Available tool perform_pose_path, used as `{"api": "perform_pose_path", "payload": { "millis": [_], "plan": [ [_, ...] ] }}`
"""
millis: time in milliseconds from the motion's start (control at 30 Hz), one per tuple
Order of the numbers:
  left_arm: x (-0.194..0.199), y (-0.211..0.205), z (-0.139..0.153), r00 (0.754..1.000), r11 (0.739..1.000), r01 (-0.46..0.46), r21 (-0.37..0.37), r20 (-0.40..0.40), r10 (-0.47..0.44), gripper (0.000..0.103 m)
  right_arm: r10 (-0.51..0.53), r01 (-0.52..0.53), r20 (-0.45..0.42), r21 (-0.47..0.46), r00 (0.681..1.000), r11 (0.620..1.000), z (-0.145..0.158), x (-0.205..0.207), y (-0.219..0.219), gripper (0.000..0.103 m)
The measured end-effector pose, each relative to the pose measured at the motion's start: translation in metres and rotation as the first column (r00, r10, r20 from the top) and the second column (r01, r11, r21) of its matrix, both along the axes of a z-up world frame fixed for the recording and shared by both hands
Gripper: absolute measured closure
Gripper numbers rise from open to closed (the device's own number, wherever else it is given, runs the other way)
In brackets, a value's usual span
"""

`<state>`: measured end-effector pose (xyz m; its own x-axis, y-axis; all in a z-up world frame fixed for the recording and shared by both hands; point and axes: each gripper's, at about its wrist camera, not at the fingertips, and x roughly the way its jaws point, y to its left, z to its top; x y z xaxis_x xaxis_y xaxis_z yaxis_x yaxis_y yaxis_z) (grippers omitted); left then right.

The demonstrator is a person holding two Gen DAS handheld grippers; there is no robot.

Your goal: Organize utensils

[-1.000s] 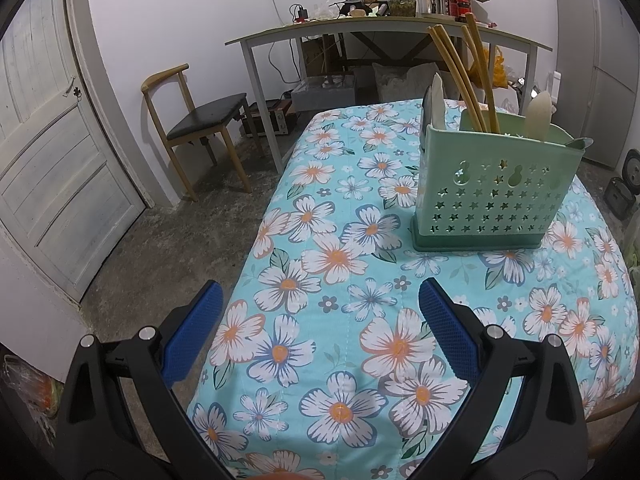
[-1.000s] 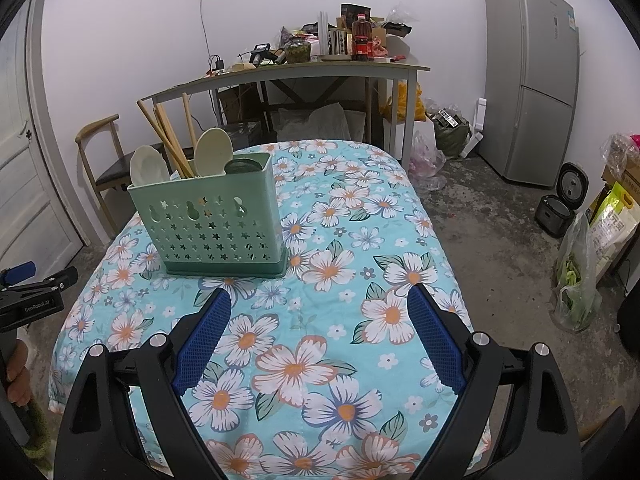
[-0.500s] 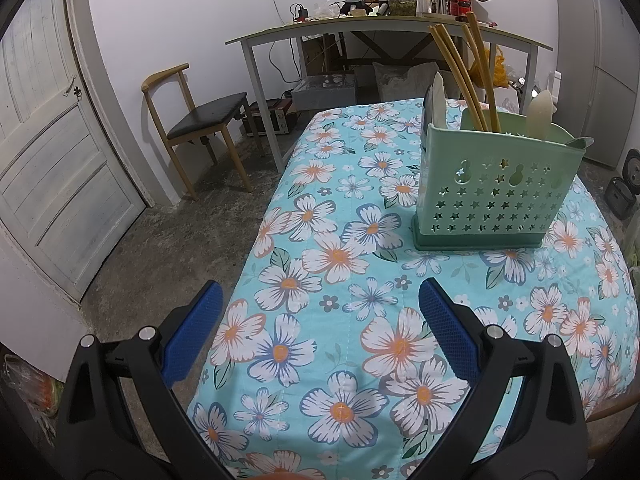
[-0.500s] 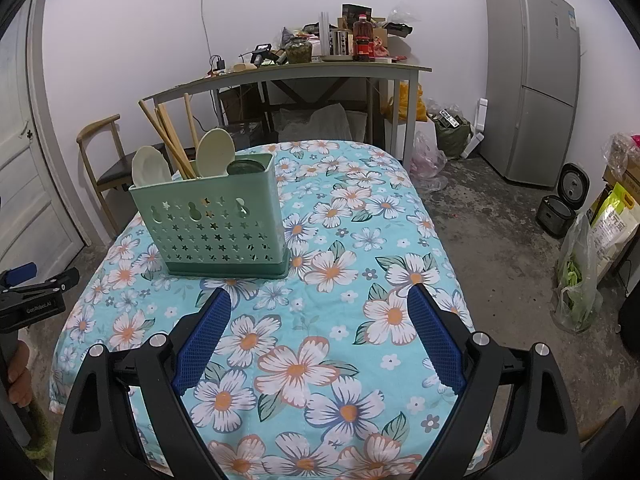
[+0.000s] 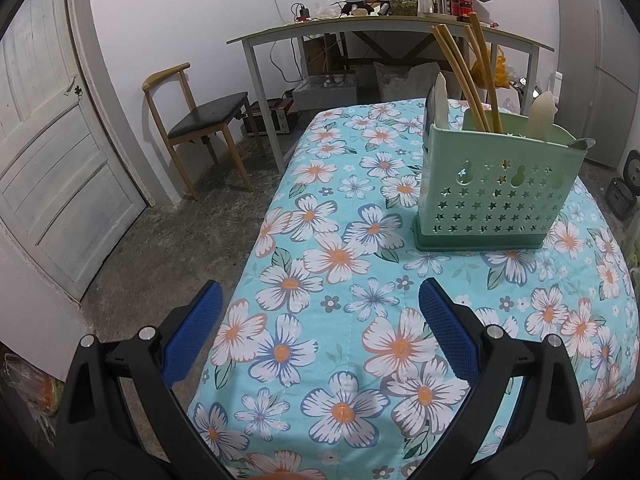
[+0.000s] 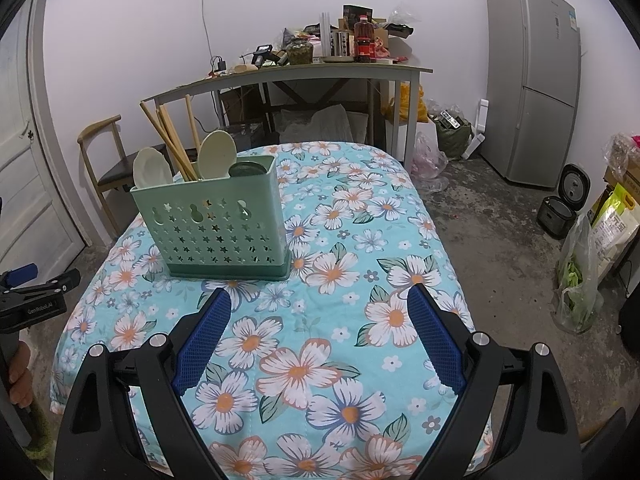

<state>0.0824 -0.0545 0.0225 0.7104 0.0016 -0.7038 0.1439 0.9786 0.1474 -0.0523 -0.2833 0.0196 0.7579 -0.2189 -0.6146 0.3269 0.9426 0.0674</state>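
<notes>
Left gripper (image 5: 320, 320) and right gripper (image 6: 318, 326) both spread apart, empty, above floral tabletop (image 6: 360, 240); green perforated plastic utensil caddy (image 6: 216, 228) holds wooden chopsticks (image 6: 172, 144) and spoons

The holder (image 6: 216, 224) looks like matt mint-green plastic punched with star holes. The chopsticks (image 6: 172, 140) in it look like pale wood or bamboo; the spoons (image 6: 218, 154) are smooth cream plastic. The tablecloth (image 6: 340, 248) is soft quilted printed cloth. The gripper pads (image 6: 202, 340) are blue textured rubber on black plastic.
</notes>
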Motion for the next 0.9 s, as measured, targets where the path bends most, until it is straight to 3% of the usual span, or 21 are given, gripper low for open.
{"api": "perform_pose_path", "payload": {
  "millis": [900],
  "plan": [
    [-0.0009,-0.0007,-0.0005,1.000,1.000,0.003,-0.003,-0.001,-0.003,0.008,0.004,-0.004,0.002,0.001,1.000,1.000,0.0010,0.0030,0.0031,0.016]
  ]
}}
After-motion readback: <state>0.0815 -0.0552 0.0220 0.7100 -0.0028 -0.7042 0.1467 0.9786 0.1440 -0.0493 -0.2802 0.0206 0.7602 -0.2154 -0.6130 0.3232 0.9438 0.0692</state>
